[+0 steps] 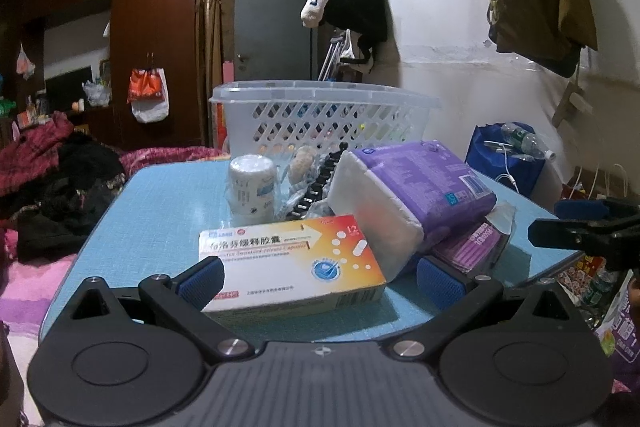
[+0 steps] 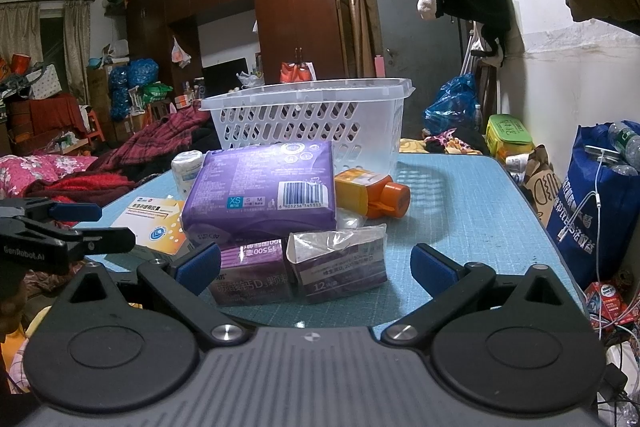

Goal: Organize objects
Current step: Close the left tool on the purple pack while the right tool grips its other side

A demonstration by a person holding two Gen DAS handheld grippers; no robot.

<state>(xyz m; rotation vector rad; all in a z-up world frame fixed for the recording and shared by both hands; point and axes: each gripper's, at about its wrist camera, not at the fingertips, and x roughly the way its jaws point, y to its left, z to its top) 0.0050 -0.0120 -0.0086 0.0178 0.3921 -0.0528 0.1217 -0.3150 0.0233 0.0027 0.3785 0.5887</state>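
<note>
A white and orange medicine box (image 1: 292, 263) lies at the near edge of the blue table (image 1: 160, 219). My left gripper (image 1: 318, 277) is open with its fingers on either side of the box; the left pad is at the box's corner. A purple pack (image 1: 412, 187) leans on purple boxes behind it. In the right wrist view my right gripper (image 2: 316, 267) is open around two purple boxes (image 2: 256, 275), with the purple pack (image 2: 264, 187) above them and an orange bottle (image 2: 368, 193) lying behind. A white basket (image 2: 312, 123) stands at the table's far side.
A white roll (image 1: 252, 183), a black comb (image 1: 316, 183) and crumpled wrappers lie mid-table in front of the basket (image 1: 320, 115). A blue bag (image 2: 596, 195) stands right of the table. Red bedding (image 2: 80, 179) lies to the left. The right gripper's side shows in the left wrist view (image 1: 592, 227).
</note>
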